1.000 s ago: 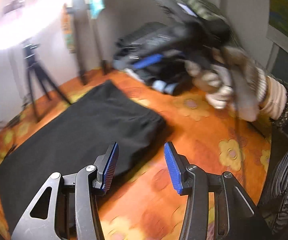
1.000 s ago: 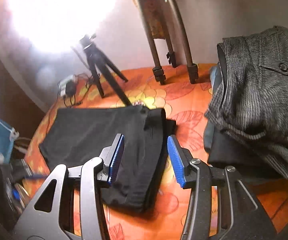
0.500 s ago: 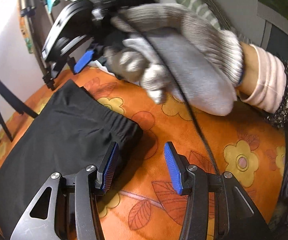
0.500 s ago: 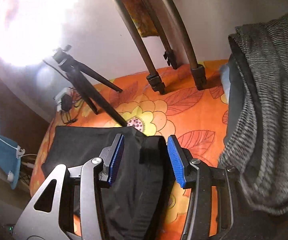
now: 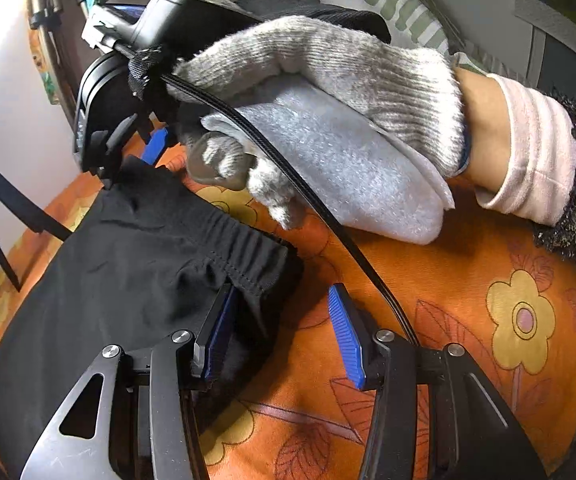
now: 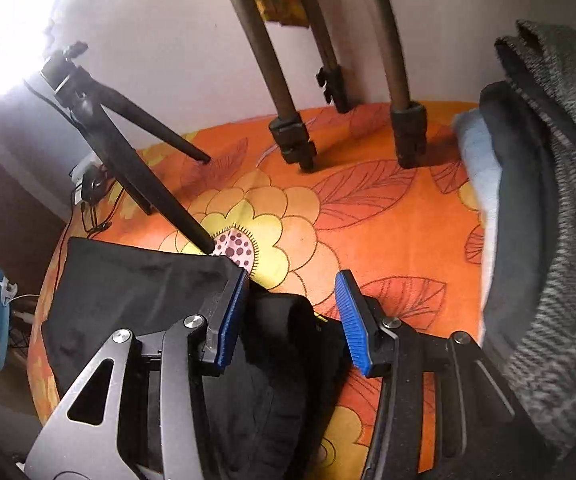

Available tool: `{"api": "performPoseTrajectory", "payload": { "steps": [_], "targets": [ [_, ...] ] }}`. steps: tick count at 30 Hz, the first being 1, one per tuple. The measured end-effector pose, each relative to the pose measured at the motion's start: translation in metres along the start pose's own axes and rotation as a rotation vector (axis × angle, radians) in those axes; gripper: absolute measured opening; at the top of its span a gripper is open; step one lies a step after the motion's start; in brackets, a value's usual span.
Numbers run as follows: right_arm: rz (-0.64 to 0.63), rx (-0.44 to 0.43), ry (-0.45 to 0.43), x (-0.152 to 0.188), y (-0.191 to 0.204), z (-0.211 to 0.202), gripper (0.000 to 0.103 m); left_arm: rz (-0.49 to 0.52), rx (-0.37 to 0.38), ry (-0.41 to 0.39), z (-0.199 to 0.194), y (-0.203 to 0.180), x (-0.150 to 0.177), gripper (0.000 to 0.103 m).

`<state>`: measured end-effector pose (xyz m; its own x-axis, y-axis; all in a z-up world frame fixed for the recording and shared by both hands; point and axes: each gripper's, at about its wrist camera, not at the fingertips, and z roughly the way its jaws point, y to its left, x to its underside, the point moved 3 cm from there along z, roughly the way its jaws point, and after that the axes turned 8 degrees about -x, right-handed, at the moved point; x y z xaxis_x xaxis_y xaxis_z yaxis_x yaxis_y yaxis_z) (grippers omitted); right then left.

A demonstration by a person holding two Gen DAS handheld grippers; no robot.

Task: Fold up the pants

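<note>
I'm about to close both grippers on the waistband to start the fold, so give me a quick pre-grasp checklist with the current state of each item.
1. Left gripper open: ok.
2. Right gripper open: ok.
3. Waistband of the black pants between the left fingers: ok, corner sits in the gap.
4. Waistband corner between the right fingers: ok.
5. Black cable clear of the left grasp: cannot tell, it runs close past the right-hand finger.
6. Grey tweed garment apart from the pants: ok.
</note>
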<state>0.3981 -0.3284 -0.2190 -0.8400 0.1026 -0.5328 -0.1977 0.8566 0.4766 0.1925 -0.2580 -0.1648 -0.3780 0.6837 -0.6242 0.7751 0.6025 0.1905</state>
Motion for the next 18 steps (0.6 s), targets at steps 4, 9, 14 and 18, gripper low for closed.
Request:
{"api": "performPoseTrajectory", "payload": {
  "steps": [4, 9, 14, 18],
  "targets": [
    [0.01, -0.013, -0.014, 0.003, 0.0, -0.004, 0.024, -0.009, -0.016, -0.003, 0.002, 0.005, 0.004, 0.024],
    [0.06, -0.043, -0.035, 0.005, -0.002, -0.024, 0.022, -0.03, 0.022, -0.027, -0.003, 0.011, 0.009, 0.016],
    [0.009, 0.066, -0.01, 0.008, -0.004, -0.018, 0.022, -0.034, 0.045, -0.026, -0.003, 0.009, 0.011, 0.015],
    [-0.03, 0.146, -0.002, 0.011, -0.002, -0.007, 0.023, -0.037, 0.042, -0.015, -0.004, 0.008, 0.011, 0.015]
  ]
}}
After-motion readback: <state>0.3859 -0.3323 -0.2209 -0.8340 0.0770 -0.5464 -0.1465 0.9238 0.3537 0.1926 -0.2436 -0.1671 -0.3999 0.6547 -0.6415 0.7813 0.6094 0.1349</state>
